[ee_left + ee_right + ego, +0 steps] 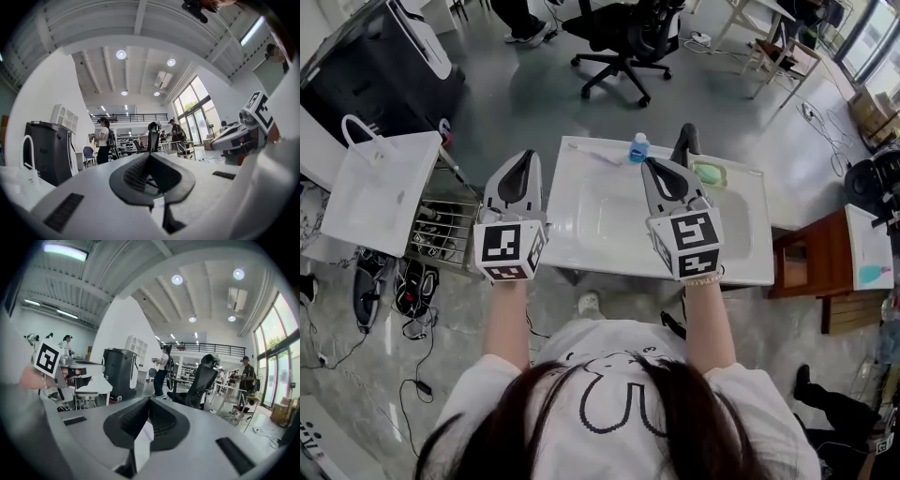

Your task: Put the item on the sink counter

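Note:
The white sink counter (581,253) stands below my raised hands, with its basin in the middle. Along its back edge lie a pale toothbrush-like stick (595,153), a small bottle with a blue cap (638,147) and a green soap on a dish (710,173), beside a black faucet (685,141). My left gripper (525,155) hangs over the counter's left end, shut, with nothing in it (150,155). Over the basin's right side my right gripper (648,163) is also shut and holds nothing (149,400). Both point roughly level into the room.
A white paper bag (380,187) and a wire shoe rack (441,225) stand left of the counter, a black appliance (375,66) behind them. A black office chair (623,42) is beyond the sink. A wooden side table (820,262) sits at the right. People stand far back.

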Demonstrator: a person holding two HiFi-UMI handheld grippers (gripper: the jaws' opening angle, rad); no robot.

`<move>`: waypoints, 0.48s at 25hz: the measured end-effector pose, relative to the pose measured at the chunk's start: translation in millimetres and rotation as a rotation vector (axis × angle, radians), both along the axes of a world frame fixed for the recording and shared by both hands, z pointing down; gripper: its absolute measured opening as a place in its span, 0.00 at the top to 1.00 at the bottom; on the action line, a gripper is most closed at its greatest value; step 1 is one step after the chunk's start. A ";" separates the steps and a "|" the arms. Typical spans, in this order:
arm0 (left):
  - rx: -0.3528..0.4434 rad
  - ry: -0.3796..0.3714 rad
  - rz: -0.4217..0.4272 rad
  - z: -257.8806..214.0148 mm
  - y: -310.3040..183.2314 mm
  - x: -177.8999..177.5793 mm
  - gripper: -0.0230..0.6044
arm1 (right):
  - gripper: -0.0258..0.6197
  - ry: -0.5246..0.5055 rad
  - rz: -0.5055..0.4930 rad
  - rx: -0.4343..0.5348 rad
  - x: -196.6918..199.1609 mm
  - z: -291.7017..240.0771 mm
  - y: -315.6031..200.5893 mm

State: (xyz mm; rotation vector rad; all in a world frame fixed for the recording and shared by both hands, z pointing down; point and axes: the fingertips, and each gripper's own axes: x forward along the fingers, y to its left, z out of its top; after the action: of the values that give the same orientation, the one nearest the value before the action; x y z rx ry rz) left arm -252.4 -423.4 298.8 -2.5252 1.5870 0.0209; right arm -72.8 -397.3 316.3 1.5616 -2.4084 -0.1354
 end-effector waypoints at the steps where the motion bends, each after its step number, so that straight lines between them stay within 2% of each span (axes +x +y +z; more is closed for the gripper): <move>1: 0.004 0.002 0.000 -2.2 0.7 0.9 0.95 | 0.91 -0.017 0.004 0.016 3.4 -7.4 4.2; 5: 0.025 0.011 -0.003 -13.3 3.1 0.8 0.95 | 0.91 -0.051 0.022 0.083 14.9 -31.9 17.6; 12: 0.088 0.005 -0.016 -38.8 8.8 -6.0 0.95 | 0.92 -0.039 0.059 0.217 26.5 -74.1 31.9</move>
State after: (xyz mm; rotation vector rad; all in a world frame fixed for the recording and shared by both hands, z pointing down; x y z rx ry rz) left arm -258.4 -414.6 260.1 -2.4478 1.5716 0.0934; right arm -46.3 -365.4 242.2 1.7406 -2.4424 -0.3688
